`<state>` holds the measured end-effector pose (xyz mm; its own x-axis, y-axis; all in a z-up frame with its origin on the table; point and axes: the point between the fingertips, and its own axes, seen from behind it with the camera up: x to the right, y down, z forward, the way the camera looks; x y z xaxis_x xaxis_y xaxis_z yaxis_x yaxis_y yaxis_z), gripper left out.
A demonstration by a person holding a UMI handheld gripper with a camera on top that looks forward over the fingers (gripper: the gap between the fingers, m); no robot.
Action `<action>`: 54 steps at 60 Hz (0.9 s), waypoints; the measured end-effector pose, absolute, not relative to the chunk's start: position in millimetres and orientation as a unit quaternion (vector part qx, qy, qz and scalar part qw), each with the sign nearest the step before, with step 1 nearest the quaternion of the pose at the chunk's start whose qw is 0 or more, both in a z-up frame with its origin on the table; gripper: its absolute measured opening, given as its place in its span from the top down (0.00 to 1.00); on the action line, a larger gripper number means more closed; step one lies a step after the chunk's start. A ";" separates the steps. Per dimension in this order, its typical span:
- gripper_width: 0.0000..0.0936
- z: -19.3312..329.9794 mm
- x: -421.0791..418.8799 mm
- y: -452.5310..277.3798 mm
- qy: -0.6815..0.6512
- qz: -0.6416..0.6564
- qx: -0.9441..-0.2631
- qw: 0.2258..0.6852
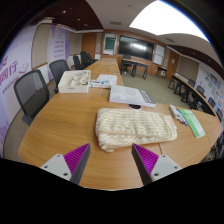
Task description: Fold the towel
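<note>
We held the tongs [111,163] wide open and empty at the frame's bottom, above the table [60,125]; the folded towel [132,127] lay just beyond, mid-frame.

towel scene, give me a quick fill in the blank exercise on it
1. The cream towel lies on a wooden ____.
2. The tool has its fingers ____, holding nothing.
3. The towel lies just ____ the fingers, not between them.
4. The office chairs along the table are ____ in colour.

Missing words: table; open; ahead of; black
</note>
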<state>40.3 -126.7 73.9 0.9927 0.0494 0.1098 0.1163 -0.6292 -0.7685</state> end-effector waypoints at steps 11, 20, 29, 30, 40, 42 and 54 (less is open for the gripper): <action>0.09 37.4 21.6 -47.1 -0.084 -0.044 -0.905 0.414; 0.10 12.7 12.1 -7.1 -0.100 -0.038 -0.910 0.400; 0.36 -5.4 10.3 8.0 -0.104 -0.033 -0.915 0.389; 0.40 -6.0 11.6 8.7 -0.106 -0.036 -0.914 0.389; 0.86 -6.5 24.4 13.4 -0.149 -0.073 -0.902 0.398; 0.90 -4.8 26.1 13.2 -0.157 -0.079 -0.900 0.398; 0.96 -0.8 13.7 9.9 -0.142 -0.027 -0.909 0.390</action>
